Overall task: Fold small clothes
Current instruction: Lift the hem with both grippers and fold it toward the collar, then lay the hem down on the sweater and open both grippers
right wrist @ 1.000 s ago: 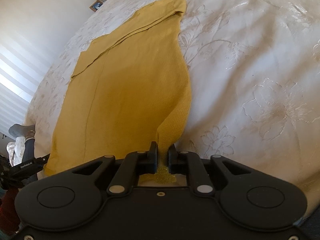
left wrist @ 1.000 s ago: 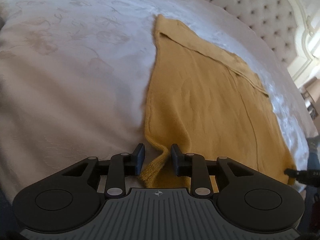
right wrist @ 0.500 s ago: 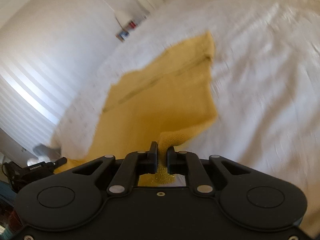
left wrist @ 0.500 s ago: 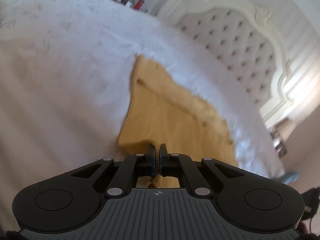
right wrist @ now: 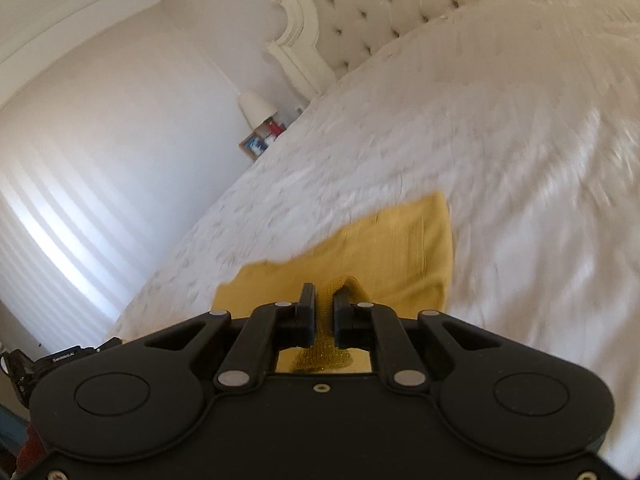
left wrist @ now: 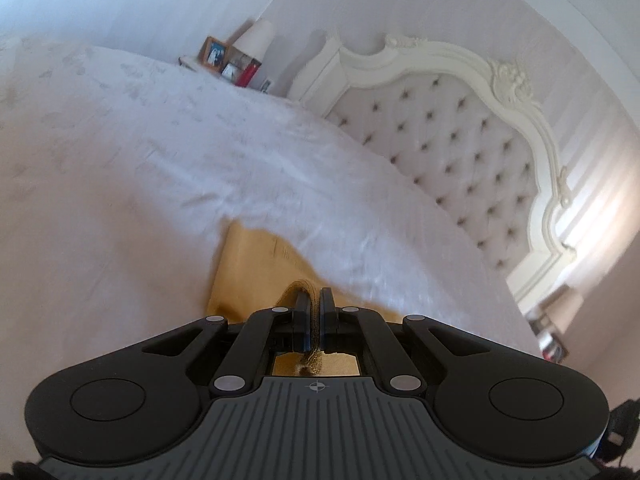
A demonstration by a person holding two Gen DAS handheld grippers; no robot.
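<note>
Mustard-yellow knit, a small garment [left wrist: 256, 264], lies on the white bedspread [left wrist: 140, 168] well short of the tufted headboard [left wrist: 448, 148], and both grippers have hold of it. The left gripper [left wrist: 314, 300] has its fingers closed tight on a rolled edge of the knit, which bulges out ahead of the pads and hangs in a tuft behind them. The right gripper [right wrist: 324, 304] pinches another bunched piece of the same garment [right wrist: 400, 256], its fingers clamped on the cloth with a thicker wad between them.

Only the left wrist view takes in the headboard's carved cream frame almost whole, with a sunlit striped wall to the right of it. Left of the headboard in that view stand a white lampshade [left wrist: 256, 38] and a framed photo [left wrist: 216, 52]. The right wrist view shows the same lampshade [right wrist: 256, 106] and photo frame [right wrist: 254, 145] left of the headboard [right wrist: 384, 8], much smaller, plus a wide plain wall barred with light. At its lower left edge a black device with small white lettering [right wrist: 60, 360] pokes in; what it is I cannot tell.

Each gripper body covers the near part of the garment, so its full outline and kind are hidden. The bedspread around the cloth is smeared by blur, and its pattern is hard to make out.
</note>
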